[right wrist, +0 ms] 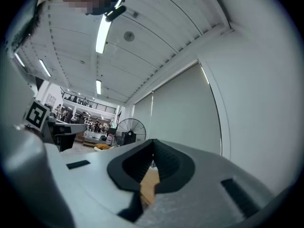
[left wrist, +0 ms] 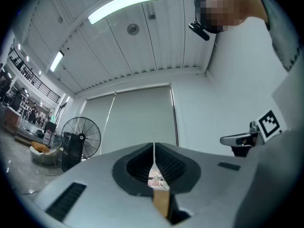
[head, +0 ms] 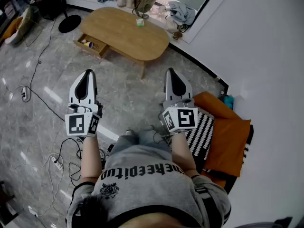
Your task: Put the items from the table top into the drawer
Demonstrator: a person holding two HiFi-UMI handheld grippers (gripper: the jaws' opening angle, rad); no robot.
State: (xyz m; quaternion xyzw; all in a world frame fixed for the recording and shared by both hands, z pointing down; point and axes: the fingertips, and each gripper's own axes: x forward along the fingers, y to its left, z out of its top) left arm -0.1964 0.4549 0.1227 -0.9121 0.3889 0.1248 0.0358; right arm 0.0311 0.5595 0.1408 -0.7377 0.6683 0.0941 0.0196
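Reach is the risk: left tongs (head: 88, 73) and right tongs (head: 170, 72), both pressed together and empty, hang well short of the worktop (head: 118, 37). The small green item (head: 139, 22) lies near the worktop's far edge; stretching across could nudge it off.

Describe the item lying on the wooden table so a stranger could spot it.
Find the oval wooden table on the grey floor, its drawer pulled open. Near the top's far edge lies a small green packet, the only thing on the bare wood.

Two hand-held grippers (head: 89, 72) (head: 170, 71), one wooden table (head: 118, 34), one open drawer (head: 86, 49), one small green item (head: 139, 22).
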